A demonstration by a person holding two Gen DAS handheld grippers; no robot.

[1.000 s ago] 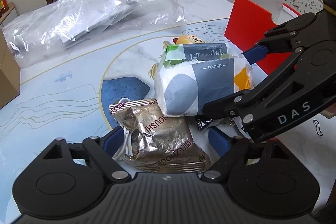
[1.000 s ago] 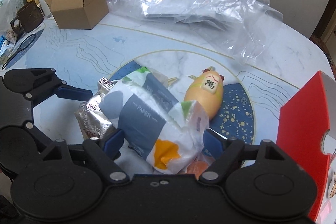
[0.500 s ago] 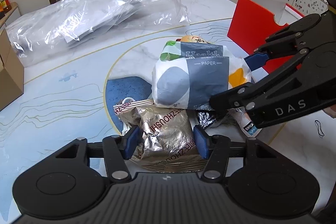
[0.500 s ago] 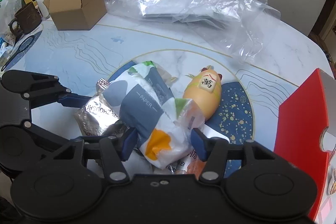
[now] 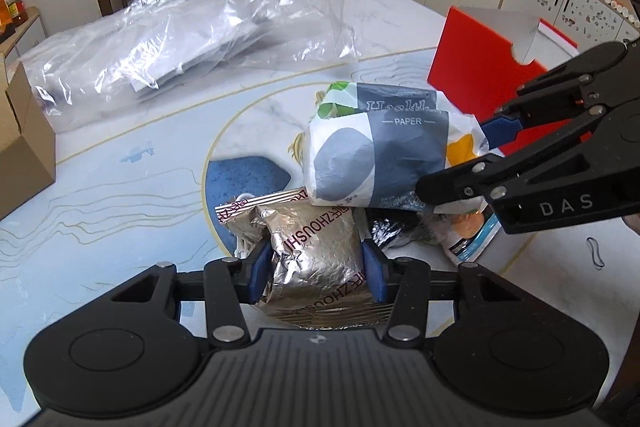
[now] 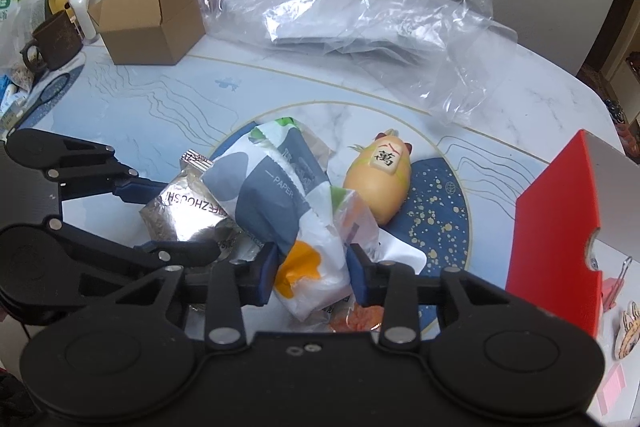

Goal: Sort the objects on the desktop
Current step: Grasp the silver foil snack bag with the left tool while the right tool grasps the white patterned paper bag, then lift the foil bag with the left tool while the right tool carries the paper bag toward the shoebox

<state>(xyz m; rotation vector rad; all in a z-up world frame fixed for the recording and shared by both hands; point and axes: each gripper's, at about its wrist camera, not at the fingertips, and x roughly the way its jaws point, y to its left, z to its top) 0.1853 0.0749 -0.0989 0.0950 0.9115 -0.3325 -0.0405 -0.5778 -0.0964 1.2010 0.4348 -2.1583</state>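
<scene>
A silver foil snack packet lies on the marble table under a white, grey and orange tissue pack. My left gripper is closing, and its blue pads press both sides of the foil packet. My right gripper is shut on the near end of the tissue pack, squeezing the wrapper. In the right wrist view the left gripper straddles the foil packet. A yellow egg-shaped toy lies just behind the tissue pack.
A red box stands on the right. A big clear plastic bag covers the far side, with a cardboard box and a brown mug on the left. A black packet and an orange one lie under the pile.
Both grippers have closed from wide open: the left onto the foil packet, the right onto the tissue pack, whose end is now pinched narrow. Neither hand has shifted much.
</scene>
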